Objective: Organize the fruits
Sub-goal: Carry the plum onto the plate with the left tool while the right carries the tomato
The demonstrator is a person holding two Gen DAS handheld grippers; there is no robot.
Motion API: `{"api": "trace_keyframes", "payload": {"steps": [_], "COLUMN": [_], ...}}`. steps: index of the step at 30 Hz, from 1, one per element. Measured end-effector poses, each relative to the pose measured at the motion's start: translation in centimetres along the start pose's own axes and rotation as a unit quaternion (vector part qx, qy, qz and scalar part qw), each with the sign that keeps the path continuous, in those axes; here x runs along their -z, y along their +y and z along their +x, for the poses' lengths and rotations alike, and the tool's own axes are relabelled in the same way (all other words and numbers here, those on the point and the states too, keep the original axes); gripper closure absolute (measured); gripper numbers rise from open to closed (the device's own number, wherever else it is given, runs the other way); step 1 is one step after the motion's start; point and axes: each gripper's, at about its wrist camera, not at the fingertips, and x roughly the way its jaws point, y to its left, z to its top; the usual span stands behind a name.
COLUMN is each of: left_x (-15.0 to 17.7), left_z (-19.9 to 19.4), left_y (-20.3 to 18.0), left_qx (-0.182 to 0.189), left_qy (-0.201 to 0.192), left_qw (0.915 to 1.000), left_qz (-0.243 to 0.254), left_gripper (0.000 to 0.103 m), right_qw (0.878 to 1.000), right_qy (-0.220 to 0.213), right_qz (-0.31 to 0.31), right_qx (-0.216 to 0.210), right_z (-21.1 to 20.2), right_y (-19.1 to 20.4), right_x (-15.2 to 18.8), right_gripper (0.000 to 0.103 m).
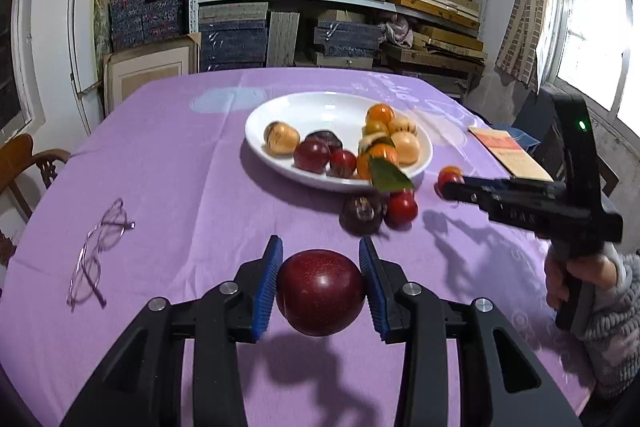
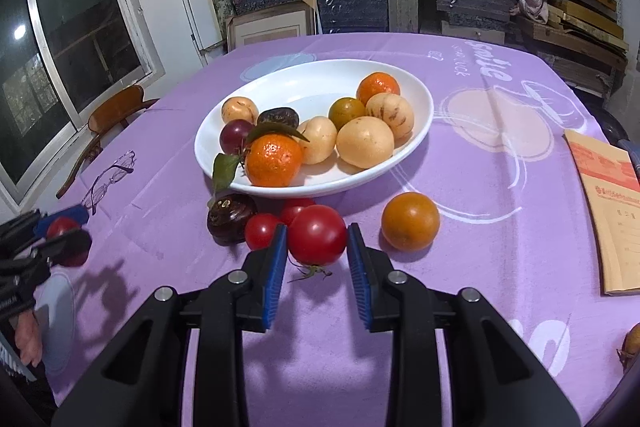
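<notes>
A: Where's each fruit?
B: Left tool (image 1: 320, 285) grips a plum (image 1: 320, 291); right tool (image 2: 317, 249) clamps a tomato (image 2: 317, 240), both lifted off the counter (image 2: 460, 155).
A: And the plate (image 2: 408, 147)?
B: Straight ahead; the right is nearer.

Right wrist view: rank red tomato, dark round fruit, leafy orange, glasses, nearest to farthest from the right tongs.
1. Red tomato: between the pads of the right tongs.
2. Dark round fruit: left of the tomato, on the cloth by the plate's rim.
3. Leafy orange: plate's near edge.
4. Glasses: far left.
</notes>
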Motion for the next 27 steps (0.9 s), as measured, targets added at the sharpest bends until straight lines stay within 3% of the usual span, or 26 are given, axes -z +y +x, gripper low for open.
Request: {"api": "trace_keyframes", "payload": {"steps": [7, 13, 20, 27], "left_x": [-8.1, -13.8, -15.9, -16.5], "left_z": [5.3, 12.8, 20.5, 20.4], "left_y": [0.3, 0.9, 3.0, 4.8], "left_qx": [-0.007, -0.002, -0.025, -0.024], "left_qy": [-0.036, -0.016, 0.040, 0.033], "left_qw": [0.9993, 0.9996, 0.9973, 0.9956], "left_qz": [0.004, -0.025, -0.056, -0.085], "left_gripper": [0.063, 0.063, 0.063, 0.063], "right_qw": [1.000, 0.999, 0.999, 0.998], "right_qy": [-0.010, -0.019, 0.007, 0.020], "right_qz": [-0.008, -0.021, -0.040, -0.051], "right_qx": [0.014, 0.027, 0.036, 0.040], "right_z": [0.1, 3.5, 9.6, 12.1], "right_y": [-0.4, 0.0, 0.2, 0.3], "right_x": [-3.3, -8.7, -12.5, -13.0], "right_gripper": [0.074, 0.074, 0.074, 0.069]}}
